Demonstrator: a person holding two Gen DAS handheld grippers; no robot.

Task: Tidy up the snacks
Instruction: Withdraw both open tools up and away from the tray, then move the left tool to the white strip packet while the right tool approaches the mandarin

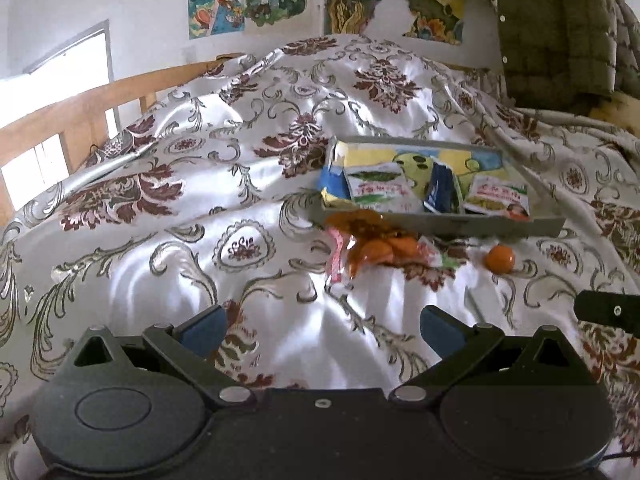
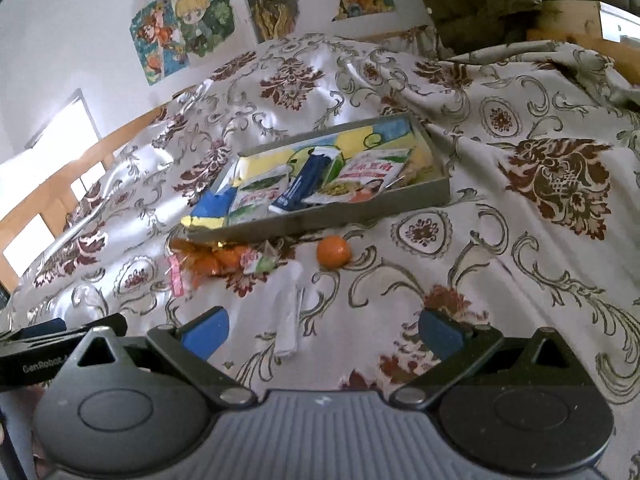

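Note:
A shallow grey tray [image 1: 448, 227] [image 2: 360, 210] lies on the patterned bedspread and holds two white-green snack packets [image 1: 378, 190] [image 2: 366, 178] and a dark blue packet [image 1: 440, 192] [image 2: 306, 186]. In front of the tray lie an orange bag of round orange snacks [image 1: 376, 250] [image 2: 208, 262], a small green-white packet [image 2: 262, 262] and a loose orange ball [image 1: 499, 259] [image 2: 333, 251]. A white wrapper [image 2: 289, 320] lies nearer. My left gripper [image 1: 324, 330] is open and empty, well short of the snacks. My right gripper [image 2: 324, 332] is open and empty above the white wrapper.
The silky floral bedspread [image 1: 200, 200] is rumpled and slopes up to the wall. A wooden bed rail [image 1: 80, 112] runs along the left. A green quilted jacket [image 1: 560, 32] hangs at the back right. The other gripper shows at the frame edge [image 1: 608, 314] [image 2: 60, 344].

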